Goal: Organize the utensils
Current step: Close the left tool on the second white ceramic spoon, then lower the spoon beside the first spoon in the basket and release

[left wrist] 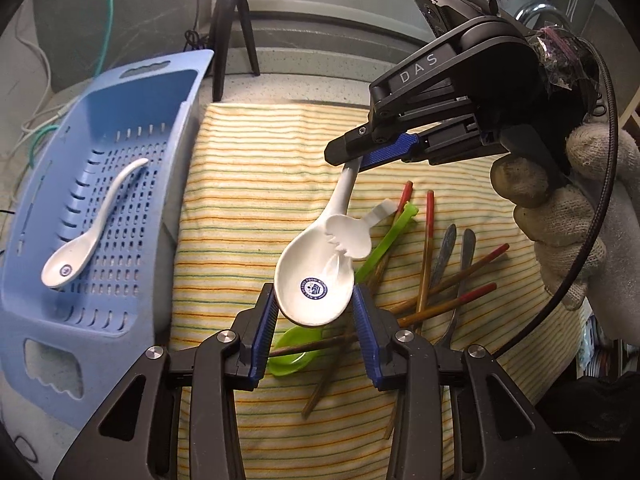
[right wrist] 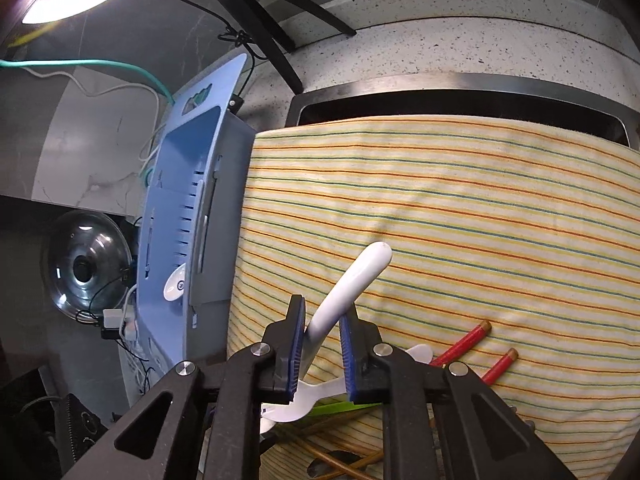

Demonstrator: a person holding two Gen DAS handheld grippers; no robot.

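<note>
A white ceramic spoon [left wrist: 316, 280] with a blue logo hangs above the striped cloth [left wrist: 260, 184]. My left gripper [left wrist: 314, 300] has its blue pads against both sides of the spoon's bowl. My right gripper [left wrist: 352, 160] holds the spoon's handle, which shows between its pads in the right wrist view [right wrist: 344, 292]. A white plastic spork [left wrist: 352, 232] lies partly over the bowl. Below lie a green spoon [left wrist: 296, 350], red-tipped chopsticks [left wrist: 428, 248] and metal utensils [left wrist: 464, 256]. A second white spoon [left wrist: 92, 232] lies in the blue basket [left wrist: 120, 288].
The blue basket stands left of the cloth and also shows in the right wrist view [right wrist: 176, 240]. A black tripod [left wrist: 234, 28] stands behind it. Cables run along the left. A metal pot lid [right wrist: 86, 268] sits beyond the basket. The sink's rim [right wrist: 460, 84] lies behind the cloth.
</note>
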